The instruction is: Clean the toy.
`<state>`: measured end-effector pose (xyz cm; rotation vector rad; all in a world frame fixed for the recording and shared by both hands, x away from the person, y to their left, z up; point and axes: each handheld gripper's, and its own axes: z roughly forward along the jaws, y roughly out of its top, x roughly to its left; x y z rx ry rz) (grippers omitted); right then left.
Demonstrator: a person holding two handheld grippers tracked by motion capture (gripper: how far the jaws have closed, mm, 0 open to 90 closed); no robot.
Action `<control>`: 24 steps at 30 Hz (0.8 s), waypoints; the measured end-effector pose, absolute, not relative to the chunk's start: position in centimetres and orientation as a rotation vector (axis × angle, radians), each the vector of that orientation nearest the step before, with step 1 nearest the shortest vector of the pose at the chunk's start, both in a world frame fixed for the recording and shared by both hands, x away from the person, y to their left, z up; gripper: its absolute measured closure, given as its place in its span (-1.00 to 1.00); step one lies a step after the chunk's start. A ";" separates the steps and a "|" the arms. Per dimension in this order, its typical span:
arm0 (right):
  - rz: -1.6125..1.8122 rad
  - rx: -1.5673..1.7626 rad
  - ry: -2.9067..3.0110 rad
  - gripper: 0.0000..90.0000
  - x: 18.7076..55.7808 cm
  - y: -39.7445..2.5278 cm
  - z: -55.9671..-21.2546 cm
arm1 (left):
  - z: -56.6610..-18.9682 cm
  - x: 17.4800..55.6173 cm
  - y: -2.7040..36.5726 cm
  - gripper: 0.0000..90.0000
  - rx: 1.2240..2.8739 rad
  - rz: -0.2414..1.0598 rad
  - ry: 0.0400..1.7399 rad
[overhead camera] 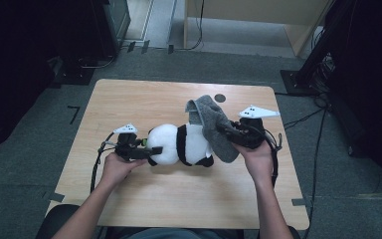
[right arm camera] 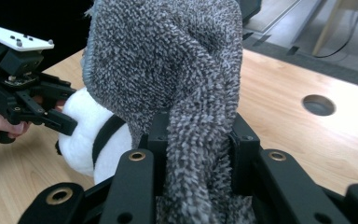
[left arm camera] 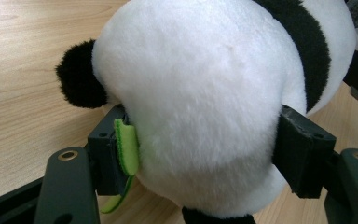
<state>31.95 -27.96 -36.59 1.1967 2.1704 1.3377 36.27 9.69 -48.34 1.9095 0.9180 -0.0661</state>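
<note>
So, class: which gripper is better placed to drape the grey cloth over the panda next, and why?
The right gripper: its jaws are shut on the cloth, which already hangs against one end of the panda. The left gripper is shut on the panda's other end, holding it on the table.

We hold our left gripper [overhead camera: 146,149] low over the table's left half, its black jaws pointing to our right and pressed against both sides of the soft white and black plush panda [overhead camera: 181,144]. Our left hand [overhead camera: 115,167] wraps its handle, forearm coming up from the bottom edge. Our right gripper [overhead camera: 225,128] points left, jaws pinched onto the shaggy grey cloth [overhead camera: 214,124]. Our right hand [overhead camera: 256,155] grips beneath it, wrist straight, forearm rising from below.
</note>
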 end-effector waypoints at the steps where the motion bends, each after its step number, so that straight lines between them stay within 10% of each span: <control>1: 1.331 1.198 2.182 0.54 32.2 -27.7 -36.9 | -48.4 36.3 9.7 -0.34 1.910 -0.065 0.917; 24: 1.226 1.290 2.202 0.55 34.6 -27.0 -42.5 | -48.4 36.5 9.5 -0.38 1.889 -0.074 0.923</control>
